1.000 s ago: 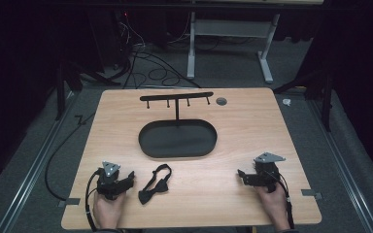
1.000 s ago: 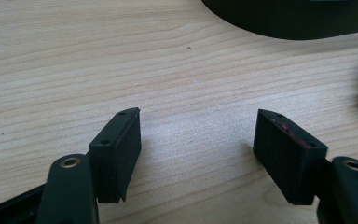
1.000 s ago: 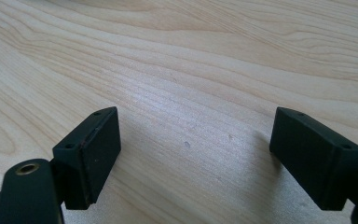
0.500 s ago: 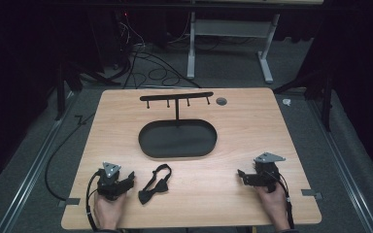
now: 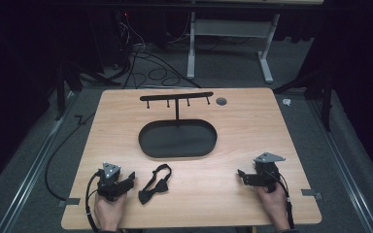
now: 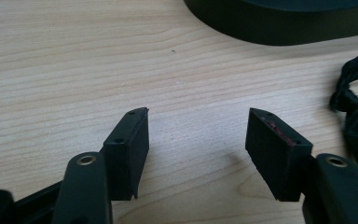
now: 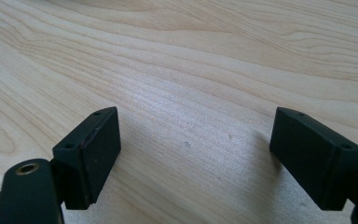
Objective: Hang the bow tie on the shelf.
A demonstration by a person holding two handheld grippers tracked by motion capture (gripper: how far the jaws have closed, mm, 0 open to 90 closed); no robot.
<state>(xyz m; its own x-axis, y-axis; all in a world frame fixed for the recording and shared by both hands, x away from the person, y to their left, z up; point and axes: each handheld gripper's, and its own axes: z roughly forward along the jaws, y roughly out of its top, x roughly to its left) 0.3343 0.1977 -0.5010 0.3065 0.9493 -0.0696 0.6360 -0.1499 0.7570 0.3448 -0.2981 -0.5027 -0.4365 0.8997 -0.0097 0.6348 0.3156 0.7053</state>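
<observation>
A black bow tie with its strap lies on the wooden table near the front left; it also lies at the right edge of the left gripper view. My left gripper rests just left of it, pointing right. Its jaws stand apart over bare wood and have just been closing, with nothing between them. My right gripper rests at the front right, pointing left, open over bare wood. A black hook stand rises from an oval black base mid-table.
A small round grey grommet sits in the table top at the back. The oval base's rim lies ahead of the left gripper. Cables and white desk legs are on the floor behind the table.
</observation>
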